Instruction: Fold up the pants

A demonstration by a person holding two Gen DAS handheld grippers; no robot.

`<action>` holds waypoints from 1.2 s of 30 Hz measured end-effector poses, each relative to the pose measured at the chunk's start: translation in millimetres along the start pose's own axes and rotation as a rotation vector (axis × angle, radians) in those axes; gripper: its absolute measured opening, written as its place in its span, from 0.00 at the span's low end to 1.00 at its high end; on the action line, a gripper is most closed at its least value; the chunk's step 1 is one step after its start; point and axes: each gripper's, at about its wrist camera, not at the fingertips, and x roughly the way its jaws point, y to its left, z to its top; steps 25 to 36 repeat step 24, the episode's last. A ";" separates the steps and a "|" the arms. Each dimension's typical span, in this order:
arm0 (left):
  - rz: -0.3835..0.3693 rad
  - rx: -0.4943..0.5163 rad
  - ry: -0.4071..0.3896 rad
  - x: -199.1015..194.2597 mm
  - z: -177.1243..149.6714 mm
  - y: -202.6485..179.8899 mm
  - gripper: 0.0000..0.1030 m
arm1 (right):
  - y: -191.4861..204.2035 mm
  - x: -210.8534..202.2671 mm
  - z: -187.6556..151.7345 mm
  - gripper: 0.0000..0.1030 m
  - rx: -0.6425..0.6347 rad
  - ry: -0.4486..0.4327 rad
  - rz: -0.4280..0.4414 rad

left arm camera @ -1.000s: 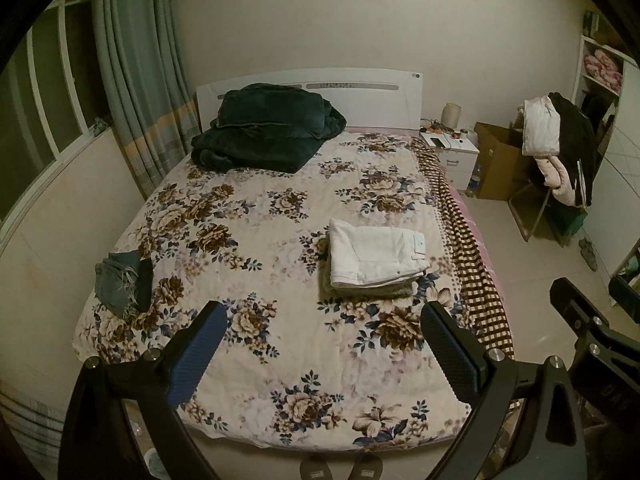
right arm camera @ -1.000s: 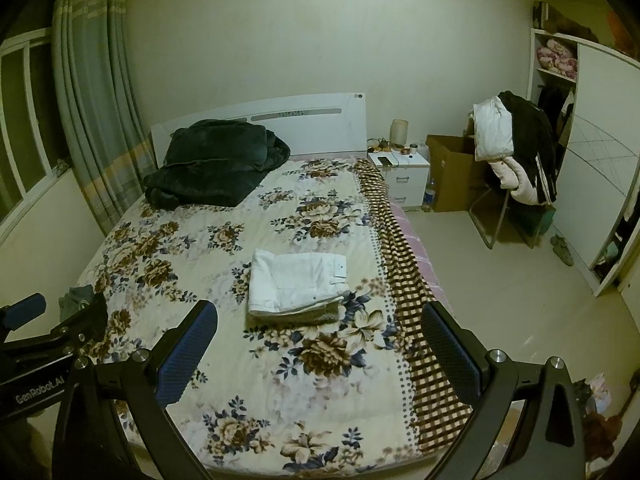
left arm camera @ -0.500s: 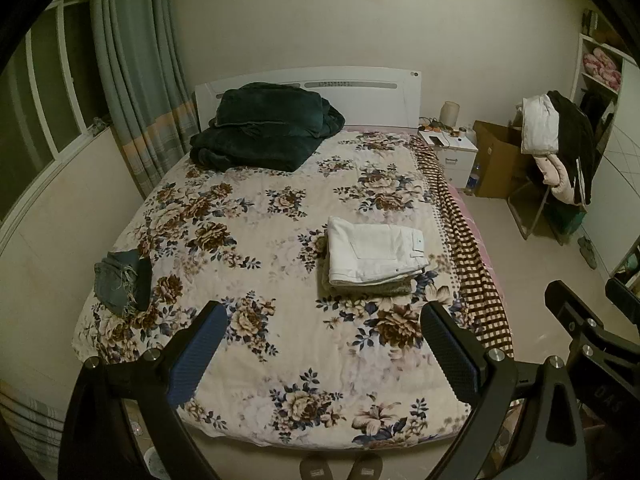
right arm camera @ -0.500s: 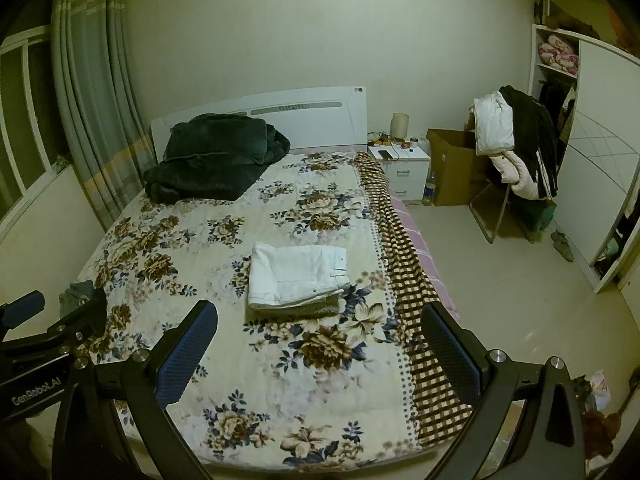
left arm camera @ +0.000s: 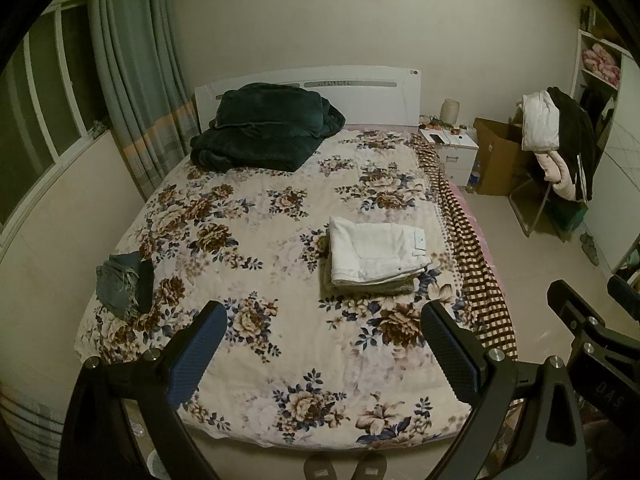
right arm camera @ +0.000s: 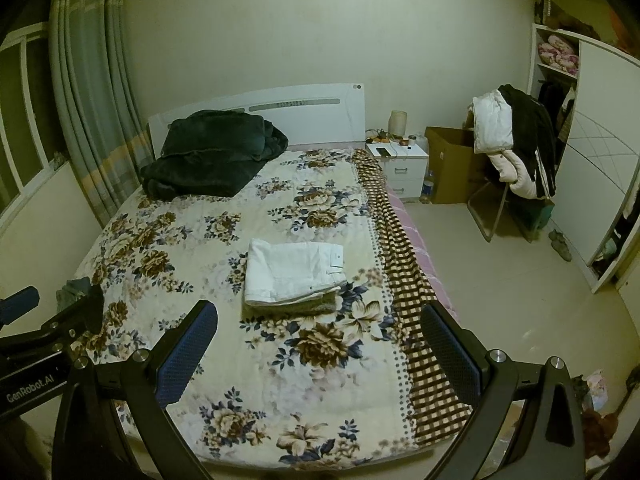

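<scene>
Folded white pants (left arm camera: 376,254) (right arm camera: 292,272) lie on top of a folded grey-green garment (left arm camera: 370,286) on the right half of the floral bed cover (left arm camera: 280,248). A crumpled pair of blue jeans (left arm camera: 126,284) lies near the bed's left edge; it shows partly in the right wrist view (right arm camera: 74,290). My left gripper (left arm camera: 324,316) is open and empty, held over the foot of the bed. My right gripper (right arm camera: 318,312) is open and empty, held above the foot of the bed, well short of the white pants.
A dark green blanket (left arm camera: 262,134) is piled by the headboard. A nightstand (right arm camera: 398,164), cardboard box (right arm camera: 452,168) and chair hung with clothes (right arm camera: 516,152) stand right of the bed. A wardrobe (right arm camera: 600,160) is at far right. Slippers (left arm camera: 346,466) lie at the bed's foot.
Both grippers have drawn back and risen a little from the bed, so more of its foot shows. Both stay open. The clothes have not moved.
</scene>
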 end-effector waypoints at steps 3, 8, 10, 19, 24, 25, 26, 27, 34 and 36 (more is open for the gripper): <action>0.000 0.003 0.002 -1.7 -3.5 0.1 0.96 | -0.7 0.3 -0.7 1.00 0.001 0.001 0.001; -0.001 0.007 0.002 -1.2 -5.1 1.0 0.96 | -0.3 0.5 0.9 1.00 -0.002 0.002 -0.001; -0.004 0.006 0.002 -2.1 -5.7 1.7 0.96 | -1.9 1.8 -1.1 1.00 -0.006 0.003 0.000; -0.010 0.007 0.006 -2.7 -6.6 2.5 0.96 | -2.0 3.9 -0.3 1.00 -0.006 0.007 0.004; -0.011 0.008 0.004 -0.2 -7.9 5.6 0.96 | -2.8 4.2 0.4 1.00 -0.007 0.007 0.005; -0.011 0.008 0.004 -0.2 -7.9 5.6 0.96 | -2.8 4.2 0.4 1.00 -0.007 0.007 0.005; -0.011 0.008 0.004 -0.2 -7.9 5.6 0.96 | -2.8 4.2 0.4 1.00 -0.007 0.007 0.005; -0.011 0.008 0.004 -0.2 -7.9 5.6 0.96 | -2.8 4.2 0.4 1.00 -0.007 0.007 0.005; -0.011 0.008 0.004 -0.2 -7.9 5.6 0.96 | -2.8 4.2 0.4 1.00 -0.007 0.007 0.005; -0.011 0.008 0.004 -0.2 -7.9 5.6 0.96 | -2.8 4.2 0.4 1.00 -0.007 0.007 0.005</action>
